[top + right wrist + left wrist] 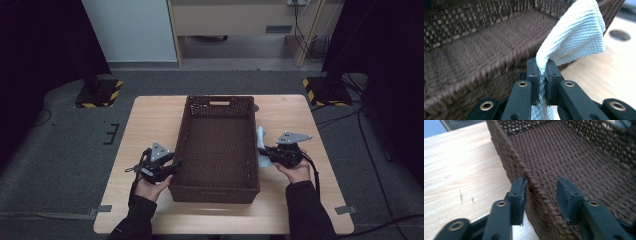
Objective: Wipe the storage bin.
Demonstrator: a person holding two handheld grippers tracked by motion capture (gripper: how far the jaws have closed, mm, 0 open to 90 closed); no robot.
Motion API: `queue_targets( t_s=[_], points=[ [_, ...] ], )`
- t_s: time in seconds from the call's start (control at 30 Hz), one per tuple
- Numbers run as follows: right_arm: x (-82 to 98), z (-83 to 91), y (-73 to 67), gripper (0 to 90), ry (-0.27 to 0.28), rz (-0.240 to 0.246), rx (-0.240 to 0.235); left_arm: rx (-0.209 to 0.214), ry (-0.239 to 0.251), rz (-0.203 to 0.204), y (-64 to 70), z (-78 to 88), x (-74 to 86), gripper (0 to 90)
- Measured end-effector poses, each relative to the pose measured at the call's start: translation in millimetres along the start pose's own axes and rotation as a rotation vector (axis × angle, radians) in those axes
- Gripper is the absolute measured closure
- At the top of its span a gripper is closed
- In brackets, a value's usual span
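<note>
1. My left gripper is spread wide, one jaw on each side of the brown woven basket's left rim.
2. My right gripper clamps a pale blue cloth at the basket's right wall, near the desk's right edge.

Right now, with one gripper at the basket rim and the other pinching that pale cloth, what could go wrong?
1. The left gripper stands open astride the braided rim of the brown woven basket; closing and pulling could drag or tip the light basket.
2. The right gripper pinches only an edge of the pale blue textured cloth, so it might slip free.
3. The cloth hangs against the basket's outer wall and could snag there or fall onto the wooden table.
</note>
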State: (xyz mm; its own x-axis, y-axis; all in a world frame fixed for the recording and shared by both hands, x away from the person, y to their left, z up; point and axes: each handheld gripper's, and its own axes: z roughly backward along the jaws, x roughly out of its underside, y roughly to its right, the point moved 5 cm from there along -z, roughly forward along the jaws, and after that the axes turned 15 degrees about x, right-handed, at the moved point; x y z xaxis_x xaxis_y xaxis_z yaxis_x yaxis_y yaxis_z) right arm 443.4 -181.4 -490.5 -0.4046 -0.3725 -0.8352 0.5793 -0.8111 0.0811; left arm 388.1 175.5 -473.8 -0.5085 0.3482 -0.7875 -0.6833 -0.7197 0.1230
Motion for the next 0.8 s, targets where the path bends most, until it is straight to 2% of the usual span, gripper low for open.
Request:
queue_targets(
  t_s=[0.07,0.17,0.3,0.37,0.43,0.53,0.67,0.8],
  points=[
    [6.3,-3.8,-3.1,84.6,-0.028,0.006,-0.001,-0.02,-0.017,-0.008,0.4,-2.8,1.8,63.5],
    [19.9,-11.2,-6.2,84.6,-0.084,0.006,0.003,-0.011,0.002,0.014,-0.8,-2.8,2.1,65.1],
    [36.7,-20.2,-13.2,84.6,-0.158,0.011,-0.008,-0.03,0.005,0.017,0.3,-3.0,1.9,66.7],
    [39.1,-21.9,-15.7,84.6,-0.17,0.023,-0.005,-0.037,0.006,0.02,0.3,-3.0,1.7,67.5],
    [34.7,-19.5,-14.8,84.6,-0.15,0.02,-0.003,-0.044,0.008,0.023,-0.3,-2.9,1.3,68.1],
    [20.7,-8.2,-12.6,84.6,-0.077,-0.003,-0.006,-0.048,0.011,0.03,-1.8,-3.2,0.6,68.8],
    [3.7,8.5,-10.5,84.6,0.013,-0.011,-0.001,-0.053,0.013,0.041,-5.2,-3.8,-0.6,69.1],
    [-3.2,16.7,-10.0,84.6,0.05,-0.014,-0.005,-0.061,0.017,0.044,-8.9,-5.2,-2.0,69.1]
  ],
)
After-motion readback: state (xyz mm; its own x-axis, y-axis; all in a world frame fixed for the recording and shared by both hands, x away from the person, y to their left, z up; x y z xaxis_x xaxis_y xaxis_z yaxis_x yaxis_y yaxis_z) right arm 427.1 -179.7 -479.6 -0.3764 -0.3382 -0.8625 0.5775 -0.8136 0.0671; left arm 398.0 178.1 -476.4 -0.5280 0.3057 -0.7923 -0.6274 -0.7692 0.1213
